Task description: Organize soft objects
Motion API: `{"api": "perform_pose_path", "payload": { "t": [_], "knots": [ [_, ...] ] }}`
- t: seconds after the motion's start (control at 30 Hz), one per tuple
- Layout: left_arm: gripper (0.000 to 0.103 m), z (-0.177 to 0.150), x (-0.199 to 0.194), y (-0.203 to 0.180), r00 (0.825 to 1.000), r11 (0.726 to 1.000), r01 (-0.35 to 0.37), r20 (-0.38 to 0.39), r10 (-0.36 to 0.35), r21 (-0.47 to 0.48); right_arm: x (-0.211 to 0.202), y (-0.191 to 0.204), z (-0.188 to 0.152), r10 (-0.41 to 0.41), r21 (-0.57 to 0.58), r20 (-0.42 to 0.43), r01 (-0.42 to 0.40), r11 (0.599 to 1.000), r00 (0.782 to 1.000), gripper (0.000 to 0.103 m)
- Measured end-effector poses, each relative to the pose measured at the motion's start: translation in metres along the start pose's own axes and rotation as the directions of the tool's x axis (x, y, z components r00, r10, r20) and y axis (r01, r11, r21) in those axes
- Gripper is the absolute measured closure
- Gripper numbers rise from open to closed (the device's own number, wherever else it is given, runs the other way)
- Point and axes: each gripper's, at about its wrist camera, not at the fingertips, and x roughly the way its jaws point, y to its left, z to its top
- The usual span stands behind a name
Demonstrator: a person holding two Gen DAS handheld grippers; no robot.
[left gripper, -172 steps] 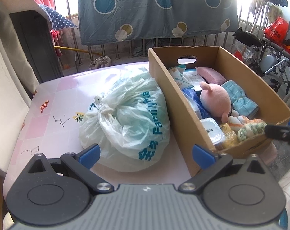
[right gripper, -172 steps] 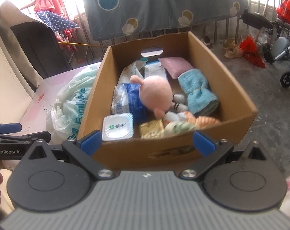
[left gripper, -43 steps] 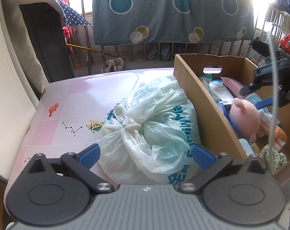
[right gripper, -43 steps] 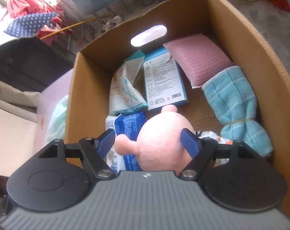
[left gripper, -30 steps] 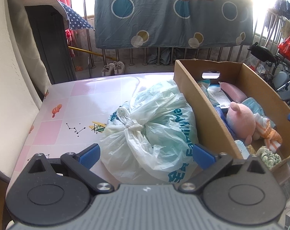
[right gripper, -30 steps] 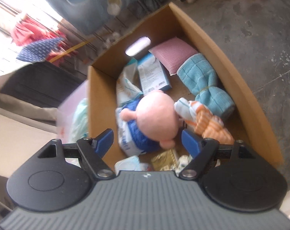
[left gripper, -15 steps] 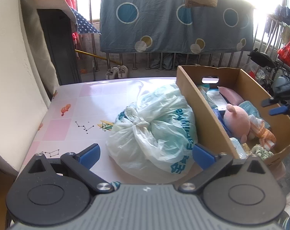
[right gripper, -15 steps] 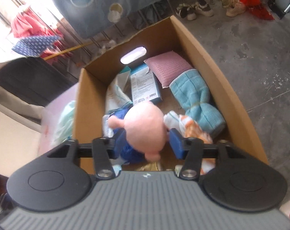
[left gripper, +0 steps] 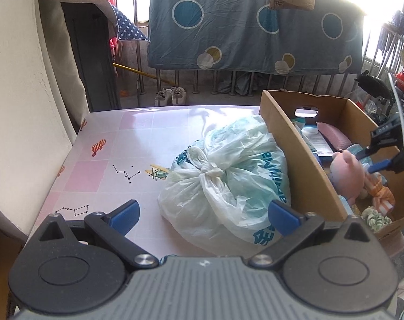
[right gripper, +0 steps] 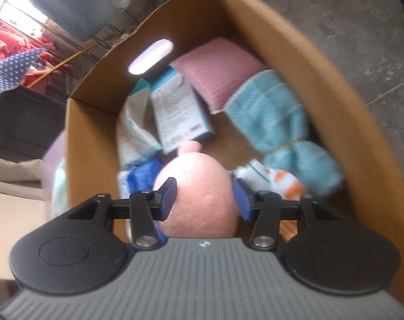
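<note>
A: State the right gripper [right gripper: 205, 196] condition.

B: It points steeply down into the cardboard box [right gripper: 92, 144]. The pink plush toy [right gripper: 199, 200] sits between its fingers, and both pads meet the toy's sides. The jaws are easing apart at this moment, yet contact with the plush remains. The view is blurred, so how hard the pads press cannot be judged.

A: Location of the toy?

B: Inside the box, near its middle, lying over a blue packet [right gripper: 143, 176]. A teal towel bundle [right gripper: 279, 130] and a pink pad [right gripper: 218, 72] lie beyond it. An orange-and-white cloth [right gripper: 282, 184] is just beside it.

A: State the left gripper [left gripper: 203, 214] condition.

B: Jaws wide apart, nothing between them. It hangs above the pink table [left gripper: 127, 144], facing a knotted plastic bag [left gripper: 228, 181] that rests against the box's outer wall.
</note>
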Motion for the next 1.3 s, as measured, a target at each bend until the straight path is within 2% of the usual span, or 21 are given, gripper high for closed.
{"api": "perform_pose_path", "payload": {
  "t": [0.13, 0.3, 0.4, 0.57, 0.8, 0.9, 1.0, 1.07, 1.13, 1.23, 1.3],
  "knots": [
    [0.0, -0.002, 0.0, -0.003, 1.0, 1.0, 0.026, -0.008, -0.025, 0.002, -0.004, -0.014, -0.008, -0.052, 0.015, -0.011, 0.052, 0.999, 0.999, 0.05],
    [0.0, -0.005, -0.009, -0.008, 1.0, 0.999, 0.024, 0.003, -0.024, 0.021, -0.011, -0.012, 0.0, 0.038, 0.039, 0.044, -0.039, 0.998, 0.998, 0.05],
    [0.0, -0.004, -0.015, -0.006, 1.0, 1.0, 0.015, 0.014, -0.015, 0.016, -0.003, -0.003, 0.01, 0.079, 0.043, 0.045, -0.081, 0.996, 0.996, 0.049],
    [0.0, -0.003, -0.02, -0.001, 1.0, 1.0, -0.001, 0.024, 0.001, 0.003, 0.017, 0.006, 0.015, 0.048, 0.048, -0.005, -0.048, 0.998, 0.999, 0.047],
    [0.0, -0.003, -0.019, 0.004, 1.0, 1.0, 0.01, 0.022, -0.01, -0.011, 0.006, -0.005, 0.002, 0.004, 0.065, -0.017, -0.003, 0.998, 1.0, 0.039],
    [0.0, -0.003, -0.021, 0.003, 1.0, 1.0, 0.019, 0.024, -0.019, -0.004, -0.013, -0.011, -0.004, 0.067, 0.073, 0.034, -0.069, 0.995, 0.997, 0.039],
    [0.0, -0.004, -0.023, 0.0, 0.999, 1.0, 0.021, 0.028, -0.022, 0.004, -0.046, -0.016, -0.02, 0.18, 0.075, 0.102, -0.188, 0.979, 0.978, 0.038],
    [0.0, -0.006, -0.023, -0.002, 0.999, 1.0, 0.024, 0.028, -0.024, 0.003, -0.072, -0.017, -0.04, 0.258, 0.038, 0.15, -0.266, 0.963, 0.955, 0.035],
    [0.0, -0.006, -0.024, -0.004, 0.999, 1.0, 0.024, 0.026, -0.024, 0.0, -0.097, -0.018, -0.064, 0.32, -0.016, 0.188, -0.323, 0.946, 0.929, 0.028],
    [0.0, -0.009, -0.024, -0.008, 1.0, 1.0, 0.021, 0.019, -0.021, 0.006, -0.125, -0.017, -0.107, 0.355, -0.124, 0.229, -0.334, 0.934, 0.906, 0.02],
    [0.0, -0.011, -0.024, -0.013, 1.0, 1.0, 0.024, 0.01, -0.024, 0.011, -0.138, -0.015, -0.133, 0.328, -0.19, 0.251, -0.286, 0.939, 0.911, 0.018]
  ]
}}
